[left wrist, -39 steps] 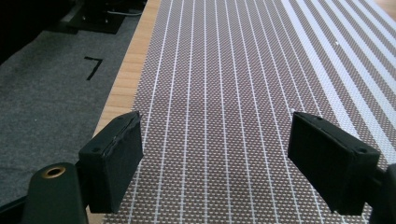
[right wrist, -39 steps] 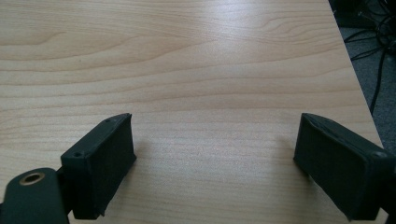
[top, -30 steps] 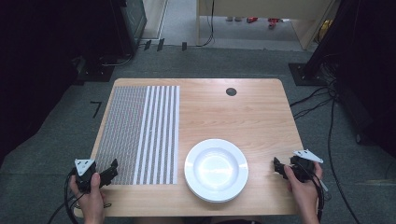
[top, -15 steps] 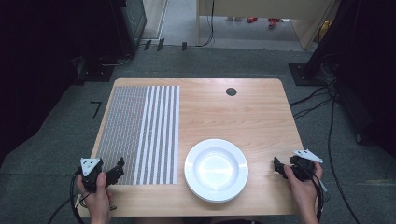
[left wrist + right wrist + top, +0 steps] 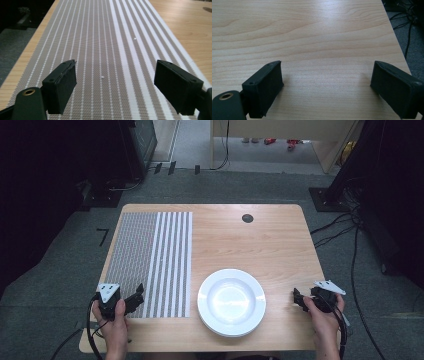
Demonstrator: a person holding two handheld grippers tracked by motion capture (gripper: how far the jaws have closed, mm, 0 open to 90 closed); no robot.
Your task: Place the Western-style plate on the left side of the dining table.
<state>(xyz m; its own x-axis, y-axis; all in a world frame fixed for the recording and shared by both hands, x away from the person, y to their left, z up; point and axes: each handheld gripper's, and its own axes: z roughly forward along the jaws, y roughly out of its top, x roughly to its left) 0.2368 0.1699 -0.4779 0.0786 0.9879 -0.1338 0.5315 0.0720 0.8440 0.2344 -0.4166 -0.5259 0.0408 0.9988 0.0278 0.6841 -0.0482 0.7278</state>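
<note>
A white plate [image 5: 231,301] rests near the table's front edge, right of a grey striped placemat [image 5: 154,261]. My left gripper [image 5: 134,300] hovers at the mat's front left corner, open, nothing between its jaws. In the left gripper view the mat [image 5: 110,47] stretches away between the two black pads [image 5: 61,85]. My right gripper [image 5: 298,300] is at the front right of the table, open and empty, a short way right of the plate. The right gripper view looks over bare wood [image 5: 317,37] toward the table's right edge.
A small black round hole [image 5: 247,218] is set in the wooden table [image 5: 260,245] near its far edge. Cables [image 5: 345,227] lie on the floor to the right. Dark equipment stands at the far left.
My left gripper has shifted right and a little forward, onto the mat's front left corner. The right gripper has stayed put.
</note>
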